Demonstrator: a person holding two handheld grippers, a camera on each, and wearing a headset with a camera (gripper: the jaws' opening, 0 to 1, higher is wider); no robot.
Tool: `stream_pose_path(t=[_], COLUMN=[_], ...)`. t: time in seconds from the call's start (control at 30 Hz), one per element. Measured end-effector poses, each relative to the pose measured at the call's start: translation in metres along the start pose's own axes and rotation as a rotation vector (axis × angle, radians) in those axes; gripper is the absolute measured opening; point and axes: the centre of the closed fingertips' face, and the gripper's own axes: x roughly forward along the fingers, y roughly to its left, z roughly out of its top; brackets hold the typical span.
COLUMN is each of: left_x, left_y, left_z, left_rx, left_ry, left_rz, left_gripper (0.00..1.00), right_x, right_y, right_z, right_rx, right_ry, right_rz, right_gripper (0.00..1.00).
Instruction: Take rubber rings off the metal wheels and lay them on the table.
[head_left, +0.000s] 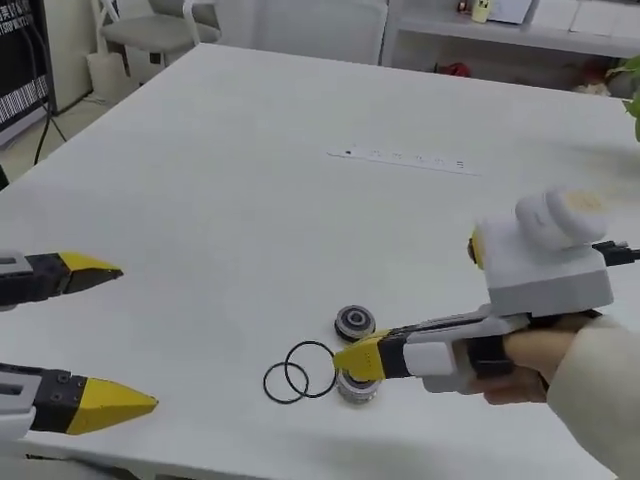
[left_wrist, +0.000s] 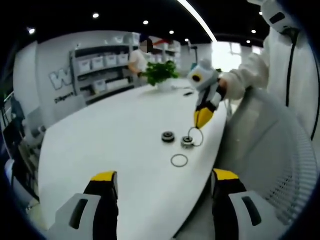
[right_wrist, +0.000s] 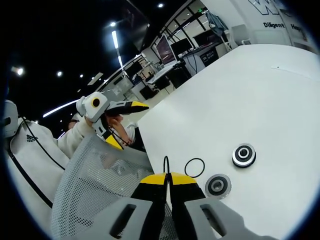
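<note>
White table (head_left: 250, 180), matt, bare at its far side but for a socket strip (head_left: 400, 158); beyond, a chair (head_left: 160, 25) and shelves (head_left: 500, 30).

Near edge, right of centre: far metal wheel (head_left: 354, 322) in the clear, near metal wheel (head_left: 356, 388) half under the right gripper (head_left: 340, 358). Right gripper clenched on a rubber ring (head_left: 312, 344); second ring (head_left: 266, 383) flat on the table, crossing it in the head view. Left gripper (head_left: 140, 337) released, jaws wide, well left of the wheels.

In the left gripper view: rings apart, a plant (left_wrist: 159, 74) far off. In the right gripper view: held ring edge-on between closed jaws, a mesh chair back (right_wrist: 100, 185) to the left.
</note>
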Motion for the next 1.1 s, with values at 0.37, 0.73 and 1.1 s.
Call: stream_pose_path(t=[0.37,0.73,1.1], left_x=[-0.010,-0.015,-0.018], left_y=[-0.002,-0.003,-0.006], left_z=[-0.001,0.009,0.015], left_rx=[-0.013,0.007,0.023], left_ry=[-0.025,-0.046,-0.047], left_rz=[0.014,0.022,0.023], left_gripper=[0.75,0.77,0.77], right_x=[0.026,0.038,0.036], right_y=[-0.008,-0.024,-0.032], right_z=[-0.014,-0.030,-0.035], right_rx=[-0.004,-0.019,-0.128], right_ry=[0.074,0.131,0.179], right_rz=[-0.031,-0.102,-0.165], right_gripper=[0.00,0.00,0.02])
